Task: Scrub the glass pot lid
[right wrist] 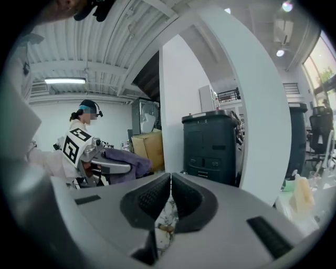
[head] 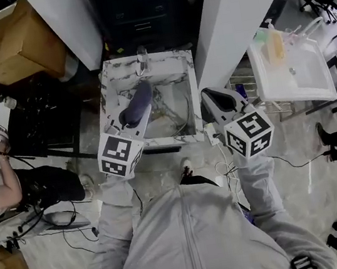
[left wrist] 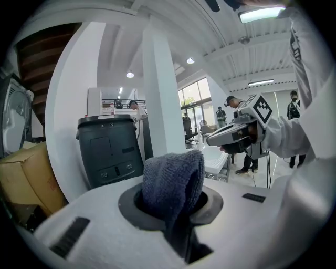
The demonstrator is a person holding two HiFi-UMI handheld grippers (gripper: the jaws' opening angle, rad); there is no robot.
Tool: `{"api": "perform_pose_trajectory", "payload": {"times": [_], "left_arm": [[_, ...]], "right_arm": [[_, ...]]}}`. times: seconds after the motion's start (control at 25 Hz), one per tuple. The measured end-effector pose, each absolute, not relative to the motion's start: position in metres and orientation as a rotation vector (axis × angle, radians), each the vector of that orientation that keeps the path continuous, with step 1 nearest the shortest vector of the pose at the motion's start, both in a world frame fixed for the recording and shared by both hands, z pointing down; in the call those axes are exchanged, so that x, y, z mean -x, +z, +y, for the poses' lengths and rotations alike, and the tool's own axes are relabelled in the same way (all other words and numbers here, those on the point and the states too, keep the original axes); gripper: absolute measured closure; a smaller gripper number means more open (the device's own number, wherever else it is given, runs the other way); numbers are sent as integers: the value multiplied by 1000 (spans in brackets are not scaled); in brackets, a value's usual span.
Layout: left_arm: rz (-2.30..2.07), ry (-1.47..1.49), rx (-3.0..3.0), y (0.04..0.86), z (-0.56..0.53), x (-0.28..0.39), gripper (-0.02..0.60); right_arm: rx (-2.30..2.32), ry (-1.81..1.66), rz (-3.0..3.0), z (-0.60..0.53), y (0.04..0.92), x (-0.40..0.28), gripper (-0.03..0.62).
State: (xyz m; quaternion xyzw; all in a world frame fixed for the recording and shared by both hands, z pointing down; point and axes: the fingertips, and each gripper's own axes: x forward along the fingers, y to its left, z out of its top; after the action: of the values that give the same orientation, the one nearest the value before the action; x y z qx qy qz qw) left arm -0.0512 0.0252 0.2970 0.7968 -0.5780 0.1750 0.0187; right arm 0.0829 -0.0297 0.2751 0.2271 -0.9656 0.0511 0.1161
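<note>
My left gripper is shut on a dark blue cloth, which sticks out over the marble-patterned sink. In the left gripper view the cloth bulges up between the jaws. My right gripper hangs just right of the sink's right rim, and its pads meet with nothing between them. A faint curved glassy outline in the basin, likely the pot lid, is hard to make out. Each gripper shows in the other's view: the right gripper and the left gripper with its cloth.
A faucet stands at the sink's back rim. A white pillar rises at right, with a white basin and a bottle beyond it. A cardboard box sits far left, a dark cabinet behind. Another person works at left.
</note>
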Motion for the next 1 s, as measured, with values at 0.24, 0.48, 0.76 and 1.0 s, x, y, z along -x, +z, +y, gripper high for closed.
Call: {"api": "perform_pose_trajectory", "payload": {"times": [0.24, 0.48, 0.76, 1.0], "left_arm": [[-1666, 650, -2481, 332, -5, 48, 506], [-1569, 725, -2472, 367, -24, 50, 505], [-1478, 840, -2445, 420, -43, 64, 505], [-1447, 996, -2422, 462, -70, 92, 505]], "right_arm": [[-606, 202, -2808, -61, 291, -65, 563], [-599, 241, -2773, -77, 309, -54, 565], [-707, 301, -2712, -89, 324, -51, 563], [-842, 358, -2655, -102, 335, -45, 563]]}}
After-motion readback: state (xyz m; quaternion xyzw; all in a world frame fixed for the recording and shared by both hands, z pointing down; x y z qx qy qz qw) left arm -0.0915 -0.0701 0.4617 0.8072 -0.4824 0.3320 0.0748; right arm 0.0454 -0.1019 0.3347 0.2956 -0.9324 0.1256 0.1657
